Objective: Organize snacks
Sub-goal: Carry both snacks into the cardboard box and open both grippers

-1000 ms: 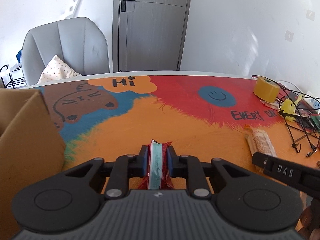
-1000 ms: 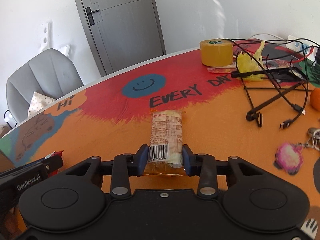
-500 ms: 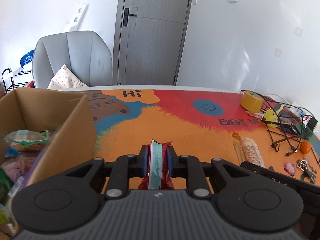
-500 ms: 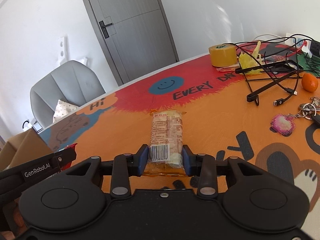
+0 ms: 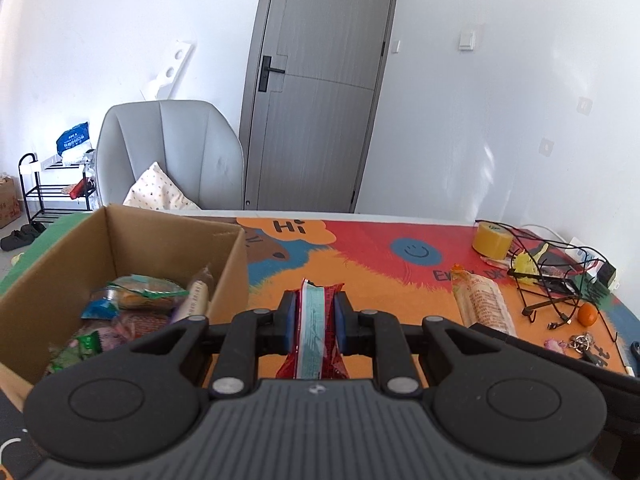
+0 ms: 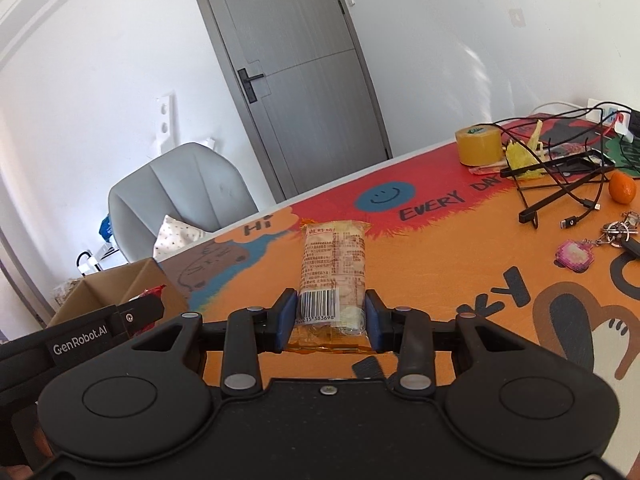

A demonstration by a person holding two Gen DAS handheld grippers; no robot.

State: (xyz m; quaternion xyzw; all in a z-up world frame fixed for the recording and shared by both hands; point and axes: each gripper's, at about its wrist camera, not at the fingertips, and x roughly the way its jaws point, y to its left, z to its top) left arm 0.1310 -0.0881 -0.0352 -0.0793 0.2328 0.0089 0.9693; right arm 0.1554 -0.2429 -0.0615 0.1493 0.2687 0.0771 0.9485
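Observation:
My left gripper (image 5: 312, 312) is shut on a red snack packet with a pale blue stripe (image 5: 312, 328), held above the table. An open cardboard box (image 5: 224, 264) with several snack packets inside sits just left of it. My right gripper (image 6: 332, 316) is shut on a clear cracker packet with a barcode (image 6: 334, 264), also held above the table. That cracker packet also shows in the left wrist view (image 5: 484, 304), to the right. The box also shows in the right wrist view (image 6: 120, 284) at far left, behind the left gripper.
The table has a bright orange and red printed cover (image 6: 440, 248). At its right end lie a yellow tape roll (image 6: 478, 146), black cables and a wire stand (image 6: 560, 184), an orange fruit (image 6: 622, 187), keys and a pink keychain (image 6: 576, 254). A grey chair (image 5: 168, 152) stands behind the table.
Both grippers have risen with their packets. The left view has swung left and up, so the box's inside and its snacks have come into view.

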